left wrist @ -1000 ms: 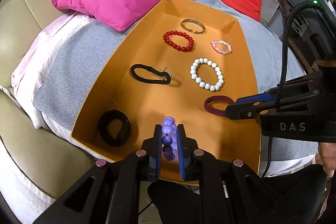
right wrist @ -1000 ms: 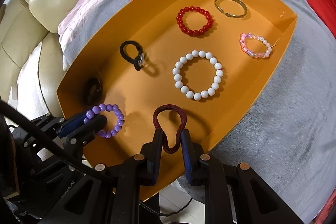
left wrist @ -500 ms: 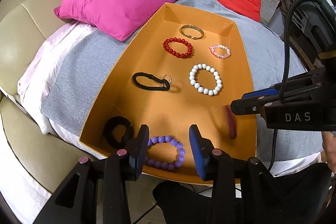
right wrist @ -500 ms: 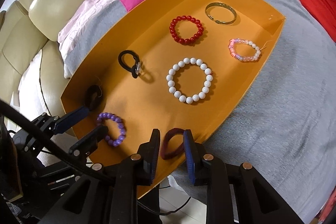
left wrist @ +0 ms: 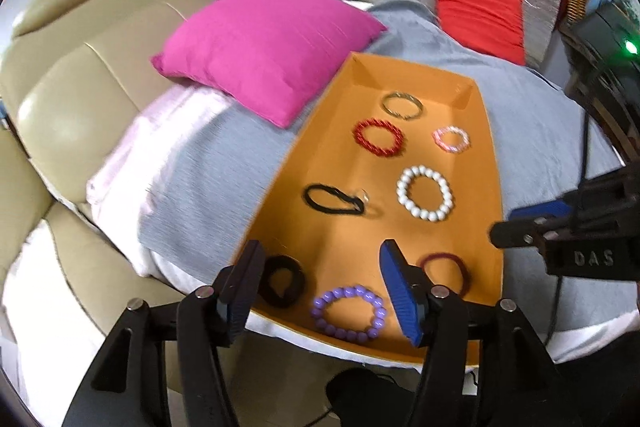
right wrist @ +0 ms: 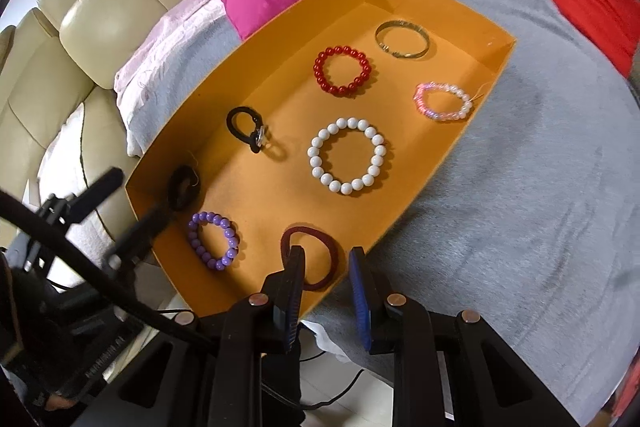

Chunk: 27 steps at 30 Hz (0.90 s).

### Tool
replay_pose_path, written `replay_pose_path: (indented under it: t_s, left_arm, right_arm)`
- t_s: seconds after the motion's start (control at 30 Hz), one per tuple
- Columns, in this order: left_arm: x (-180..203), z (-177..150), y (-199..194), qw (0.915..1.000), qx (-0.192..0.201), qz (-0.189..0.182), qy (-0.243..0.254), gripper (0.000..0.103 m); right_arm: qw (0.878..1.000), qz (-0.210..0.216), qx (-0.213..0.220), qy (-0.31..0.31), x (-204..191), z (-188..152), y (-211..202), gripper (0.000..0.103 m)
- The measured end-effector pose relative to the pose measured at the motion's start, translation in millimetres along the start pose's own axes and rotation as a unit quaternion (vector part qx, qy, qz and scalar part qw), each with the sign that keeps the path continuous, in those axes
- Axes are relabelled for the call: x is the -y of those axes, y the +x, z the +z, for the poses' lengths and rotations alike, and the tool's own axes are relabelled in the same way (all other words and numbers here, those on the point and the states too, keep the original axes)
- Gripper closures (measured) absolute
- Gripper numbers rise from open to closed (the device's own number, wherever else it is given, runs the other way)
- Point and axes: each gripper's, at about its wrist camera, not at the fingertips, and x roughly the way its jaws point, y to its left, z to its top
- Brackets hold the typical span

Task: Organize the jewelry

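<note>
An orange tray (left wrist: 490, 163) (right wrist: 436, 171) lies on a grey blanket and holds several bracelets and hair bands. A purple bead bracelet (left wrist: 349, 313) (right wrist: 214, 239) lies flat at the tray's near end, beside a maroon hair band (left wrist: 446, 269) (right wrist: 310, 259) and a black scrunchie (left wrist: 282, 281) (right wrist: 184, 187). My left gripper (left wrist: 320, 287) is open and empty above the near edge. My right gripper (right wrist: 326, 281) is open and empty just behind the maroon band.
Farther in the tray lie a white bead bracelet (right wrist: 347, 155), a black band with a ring (right wrist: 246, 133), a red bead bracelet (right wrist: 342, 71), a pink bracelet (right wrist: 442, 102) and a metal bangle (right wrist: 402, 39). A magenta pillow (left wrist: 260, 43) overlaps the far left corner. A beige sofa (left wrist: 60, 99) is at left.
Both grippers opened and drew back. The purple bracelet left my left gripper and lies in the tray. The maroon band left my right gripper and lies flat at the tray's near right corner.
</note>
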Motion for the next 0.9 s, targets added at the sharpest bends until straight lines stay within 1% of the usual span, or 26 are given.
replay_pose_path:
  t_s: [0.03,0.07,0.2,0.37,0.5,0.53,0.57,0.63,0.77,0.8,0.87,0.9]
  left_arm:
    - [-1,1,-4,0.9999,0.007,0.008,-0.001,0.035]
    - [-1,3,-9,0.9997,0.016,0.018,-0.001,0.034]
    - [0,8,-24,0.9983,0.04,0.043,0.003,0.033]
    - [10,14,-42,0.9943,0.062,0.081,0.03,0.032]
    - [23,16,-56,0.9857,0.082,0.136,0.057,0.031]
    - [28,16,-60,0.9825,0.089,0.149,0.067,0.026]
    - [31,17,-64,0.9807,0.097,0.153,0.073,0.02]
    - [34,18,-74,0.98,0.11,0.149,0.073,0.02]
    - [38,22,-93,0.9812,0.12,0.136,0.066,0.02]
    - [41,22,-98,0.9806,0.124,0.136,0.067,0.02]
    - [45,22,-106,0.9798,0.13,0.135,0.071,0.02]
    - [47,23,-109,0.9797,0.131,0.134,0.072,0.02]
  right_arm:
    - [1.0,-0.003,0.007,-0.003,0,-3,-5,0.077]
    - [1.0,-0.004,0.012,-0.004,1,-4,-8,0.077]
    - [0.999,-0.014,0.041,-0.009,4,-15,-25,0.077]
    - [0.995,-0.034,0.094,-0.019,9,-32,-53,0.077]
    - [0.99,-0.039,0.134,-0.015,14,-44,-74,0.077]
    - [0.988,-0.039,0.146,-0.013,16,-48,-80,0.077]
    - [0.987,-0.04,0.155,-0.012,17,-51,-84,0.077]
    - [0.984,-0.045,0.174,-0.012,18,-57,-95,0.077]
    - [0.976,-0.06,0.21,-0.014,18,-70,-115,0.075]
    - [0.974,-0.062,0.219,-0.015,18,-74,-121,0.072]
    - [0.969,-0.065,0.237,-0.015,18,-82,-131,0.062]
    - [0.967,-0.067,0.247,-0.015,18,-86,-136,0.051]
